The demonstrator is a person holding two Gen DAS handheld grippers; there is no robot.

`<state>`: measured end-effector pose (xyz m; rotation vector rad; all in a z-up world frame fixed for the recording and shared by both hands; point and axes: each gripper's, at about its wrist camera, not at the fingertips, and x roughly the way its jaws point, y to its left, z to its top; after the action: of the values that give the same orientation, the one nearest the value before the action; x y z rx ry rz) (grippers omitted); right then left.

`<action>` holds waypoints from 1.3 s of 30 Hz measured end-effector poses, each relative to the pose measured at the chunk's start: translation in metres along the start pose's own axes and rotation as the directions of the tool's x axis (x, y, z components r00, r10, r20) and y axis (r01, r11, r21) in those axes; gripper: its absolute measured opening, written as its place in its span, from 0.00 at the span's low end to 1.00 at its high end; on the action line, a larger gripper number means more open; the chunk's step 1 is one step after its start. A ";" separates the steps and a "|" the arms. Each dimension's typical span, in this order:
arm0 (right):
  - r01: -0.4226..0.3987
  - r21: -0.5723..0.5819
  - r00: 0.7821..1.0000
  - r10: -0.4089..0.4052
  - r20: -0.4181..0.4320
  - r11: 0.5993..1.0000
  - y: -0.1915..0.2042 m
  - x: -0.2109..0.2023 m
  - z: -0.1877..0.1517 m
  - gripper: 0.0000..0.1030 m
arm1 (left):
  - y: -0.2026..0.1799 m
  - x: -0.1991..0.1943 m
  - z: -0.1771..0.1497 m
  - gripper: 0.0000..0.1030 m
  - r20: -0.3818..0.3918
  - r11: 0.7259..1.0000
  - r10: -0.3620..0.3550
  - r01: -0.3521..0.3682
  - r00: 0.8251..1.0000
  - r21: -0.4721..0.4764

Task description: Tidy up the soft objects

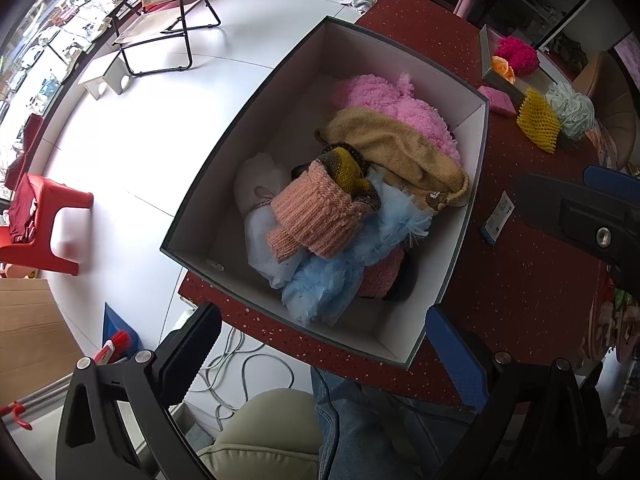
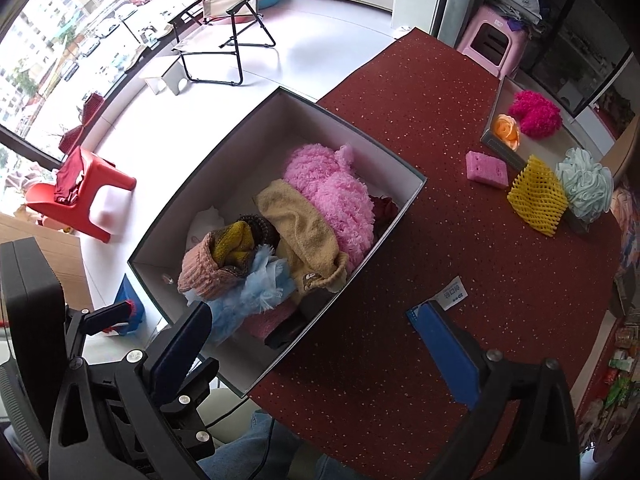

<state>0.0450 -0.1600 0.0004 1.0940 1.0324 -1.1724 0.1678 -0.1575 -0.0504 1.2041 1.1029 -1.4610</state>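
Both the left tongs point(image 1: 320, 356) and right tongs point(image 2: 316, 348) hang open and empty above the box point(image 2: 224, 148), already heaped with knitwear and plush, while beyond it the pink sponge point(image 2: 487, 169), yellow foam net point(image 2: 536, 196) and mint bath pouf point(image 2: 586, 184) apparently remain unsorted on the desk point(image 2: 400, 280).

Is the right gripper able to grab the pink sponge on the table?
Probably yes. The right gripper is open and empty, and the pink sponge lies alone on the bare red table, with nothing between them. It would need to move forward first.
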 end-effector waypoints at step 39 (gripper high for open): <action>0.015 -0.016 1.000 -0.015 0.009 1.000 0.013 -0.005 -0.001 1.00 | 0.014 -0.005 -0.001 1.00 0.024 0.998 0.039 -0.038 0.999 -0.046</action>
<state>0.0571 -0.1572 0.0069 1.0693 1.0427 -1.1783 0.1819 -0.1587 -0.0465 1.1661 1.0844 -1.4107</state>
